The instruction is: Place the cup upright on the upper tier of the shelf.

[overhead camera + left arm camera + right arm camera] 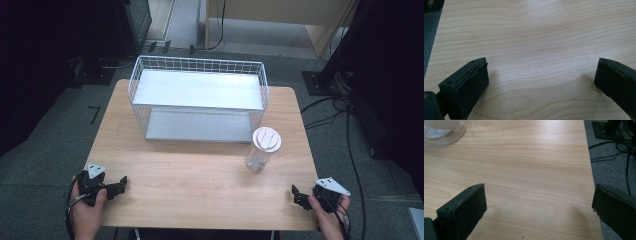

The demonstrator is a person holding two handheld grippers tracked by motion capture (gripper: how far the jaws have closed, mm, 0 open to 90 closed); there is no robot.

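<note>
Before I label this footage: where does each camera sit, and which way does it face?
High view: above the person's side, facing forward and down on table, wire basket, jar; both hands show.
Left gripper view: on left gripper, facing bare wood.
Right gripper view: on right gripper, facing the table's edge.
High and right gripper views share the jar.

High view looks forward and down over the whole table [200, 185]. Left gripper view sits low at seven o'clock, skimming bare wood [536, 37]. Right gripper view, five o'clock, catches the jar [441, 132] base at eleven, shared with the high view.
</note>
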